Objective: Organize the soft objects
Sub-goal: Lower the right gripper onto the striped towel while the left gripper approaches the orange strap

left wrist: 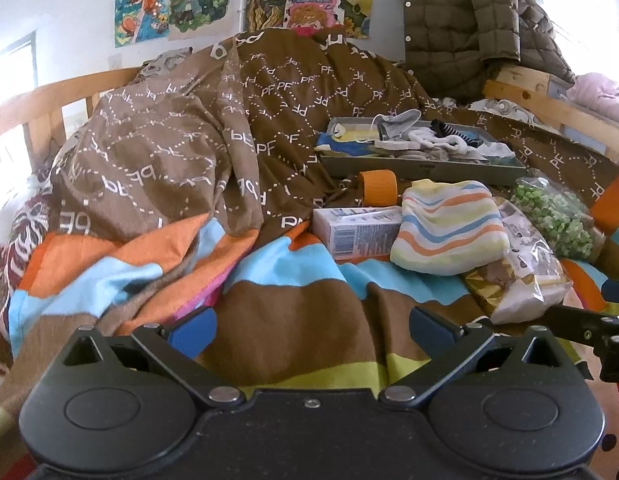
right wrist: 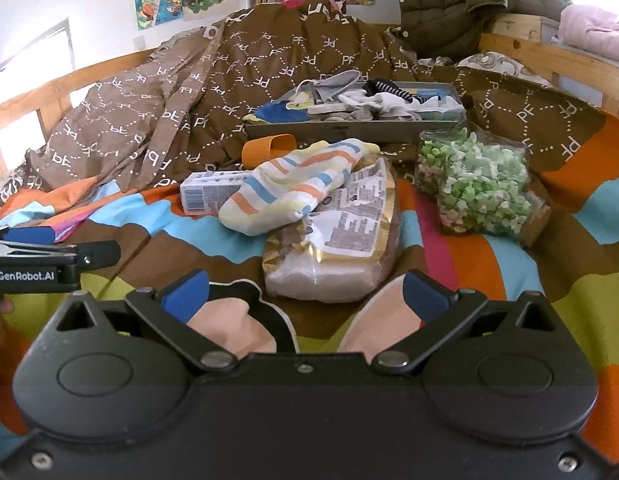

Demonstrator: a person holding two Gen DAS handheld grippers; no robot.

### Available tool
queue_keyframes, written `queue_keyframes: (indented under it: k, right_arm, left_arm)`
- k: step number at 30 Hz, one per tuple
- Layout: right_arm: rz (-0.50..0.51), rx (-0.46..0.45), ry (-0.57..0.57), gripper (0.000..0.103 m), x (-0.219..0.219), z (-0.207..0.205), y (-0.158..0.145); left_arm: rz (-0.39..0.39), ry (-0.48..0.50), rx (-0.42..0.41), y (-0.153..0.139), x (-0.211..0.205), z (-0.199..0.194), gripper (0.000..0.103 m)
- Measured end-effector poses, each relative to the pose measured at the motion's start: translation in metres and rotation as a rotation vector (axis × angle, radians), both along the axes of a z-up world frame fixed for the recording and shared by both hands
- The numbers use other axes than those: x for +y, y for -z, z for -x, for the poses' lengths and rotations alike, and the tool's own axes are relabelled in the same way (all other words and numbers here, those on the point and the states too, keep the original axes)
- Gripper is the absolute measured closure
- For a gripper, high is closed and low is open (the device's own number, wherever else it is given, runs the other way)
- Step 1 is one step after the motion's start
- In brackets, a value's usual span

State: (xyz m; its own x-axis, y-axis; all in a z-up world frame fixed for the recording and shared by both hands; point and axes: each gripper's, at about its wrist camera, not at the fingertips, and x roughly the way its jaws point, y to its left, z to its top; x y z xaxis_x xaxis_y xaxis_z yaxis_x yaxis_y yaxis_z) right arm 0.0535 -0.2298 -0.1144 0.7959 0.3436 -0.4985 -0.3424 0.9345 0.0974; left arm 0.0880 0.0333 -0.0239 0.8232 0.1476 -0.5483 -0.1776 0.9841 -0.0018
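A pastel striped sock (left wrist: 449, 228) (right wrist: 293, 184) lies on the bedspread, resting partly on a small carton and a gold bag. Behind it stands a grey tray (left wrist: 425, 168) (right wrist: 349, 128) holding several socks and small cloths. My left gripper (left wrist: 313, 328) is open over bare bedspread, well short and left of the sock. My right gripper (right wrist: 305, 296) is open too. Peach-coloured soft pieces with dark edging (right wrist: 233, 328) lie under and between its fingers; I cannot tell if they touch. The left gripper's tip (right wrist: 49, 260) shows at the left.
A carton (left wrist: 357, 232) (right wrist: 205, 196), an orange band (left wrist: 377, 188) (right wrist: 269, 146), a gold-and-clear bag (left wrist: 525, 268) (right wrist: 341, 248) and a bag of green bits (left wrist: 557, 216) (right wrist: 477, 184) crowd the sock. A heaped brown duvet (left wrist: 181, 140) fills the left; wooden bed rails (left wrist: 549, 108) border the back.
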Motion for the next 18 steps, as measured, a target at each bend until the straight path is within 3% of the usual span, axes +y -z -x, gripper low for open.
queue_keyframes:
  k: [18]
  right_arm:
    - [0.046, -0.093, -0.068, 0.001, 0.021, -0.031, -0.005]
  left_arm:
    - [-0.01, 0.042, -0.006, -0.01, 0.02, -0.035, 0.001]
